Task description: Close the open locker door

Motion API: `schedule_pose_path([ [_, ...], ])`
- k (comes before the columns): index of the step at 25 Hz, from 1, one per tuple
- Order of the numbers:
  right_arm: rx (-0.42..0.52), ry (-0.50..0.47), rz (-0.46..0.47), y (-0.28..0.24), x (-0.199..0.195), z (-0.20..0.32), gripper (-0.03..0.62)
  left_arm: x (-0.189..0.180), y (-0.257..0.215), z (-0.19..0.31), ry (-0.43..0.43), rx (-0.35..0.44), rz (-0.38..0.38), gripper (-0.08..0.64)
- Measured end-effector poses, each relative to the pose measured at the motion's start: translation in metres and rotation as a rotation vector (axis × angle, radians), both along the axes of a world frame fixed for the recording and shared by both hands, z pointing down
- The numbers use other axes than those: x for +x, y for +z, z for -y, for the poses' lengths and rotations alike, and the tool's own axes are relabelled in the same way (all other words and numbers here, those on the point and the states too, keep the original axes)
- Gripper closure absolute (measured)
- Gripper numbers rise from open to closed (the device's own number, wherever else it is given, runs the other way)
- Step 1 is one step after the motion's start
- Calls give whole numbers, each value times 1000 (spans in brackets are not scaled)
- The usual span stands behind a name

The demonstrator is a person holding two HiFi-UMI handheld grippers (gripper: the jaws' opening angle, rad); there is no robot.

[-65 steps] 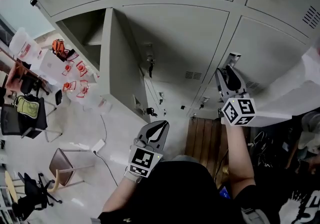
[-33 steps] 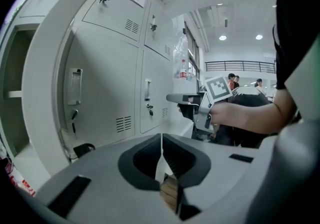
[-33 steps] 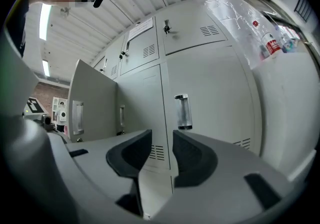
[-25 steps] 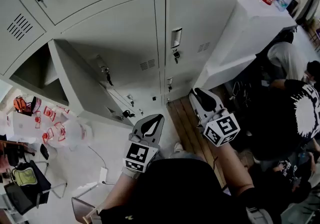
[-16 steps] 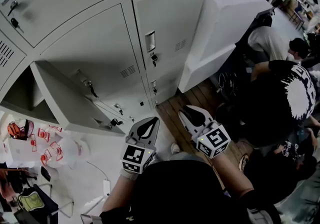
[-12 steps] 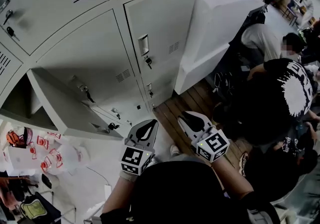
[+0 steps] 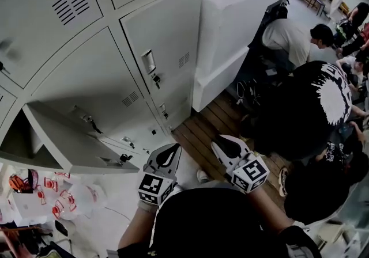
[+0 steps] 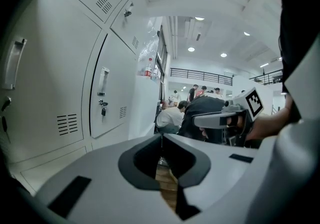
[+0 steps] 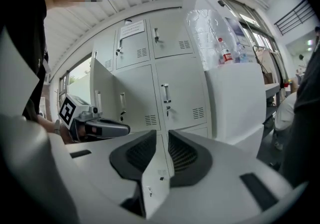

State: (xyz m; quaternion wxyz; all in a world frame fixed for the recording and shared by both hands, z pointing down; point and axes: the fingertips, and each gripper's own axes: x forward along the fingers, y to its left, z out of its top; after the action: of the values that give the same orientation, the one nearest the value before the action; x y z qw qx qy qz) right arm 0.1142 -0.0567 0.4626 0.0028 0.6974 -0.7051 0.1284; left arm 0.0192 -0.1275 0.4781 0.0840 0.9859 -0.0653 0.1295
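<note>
Before the lockers (image 7: 164, 32), we hold both grippers empty.
Our left gripper (image 7: 173, 148) jaws meet, our right gripper (image 7: 219, 144) jaws sit slightly apart; the locker door (image 7: 75, 141) stands open at our left, well apart from both.

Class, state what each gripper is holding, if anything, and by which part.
Nothing is held. The left gripper's jaws are together and empty; the right gripper's stand slightly apart with nothing between. Neither touches the open locker door.

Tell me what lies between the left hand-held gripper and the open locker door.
Head view: only a bare gap over pale floor separates the left hand-held gripper from the open locker door.
</note>
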Motion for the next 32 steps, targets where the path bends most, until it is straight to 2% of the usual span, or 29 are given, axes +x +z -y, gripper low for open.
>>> schedule_pose_path([
  [3,8,23,4,-2,3,-4,503,2,3,-4,17,-23,20,535],
  [8,19,55,14,-3,11,-8,503,9,1,-4,27,-11,2,534],
  [14,20,64,-15,-3,15,-11,505,14,-3,-3,22,-1,-13,534],
  [32,17,40,2,1,15,-12,505,20,-3,-8,8,4,-12,534],
])
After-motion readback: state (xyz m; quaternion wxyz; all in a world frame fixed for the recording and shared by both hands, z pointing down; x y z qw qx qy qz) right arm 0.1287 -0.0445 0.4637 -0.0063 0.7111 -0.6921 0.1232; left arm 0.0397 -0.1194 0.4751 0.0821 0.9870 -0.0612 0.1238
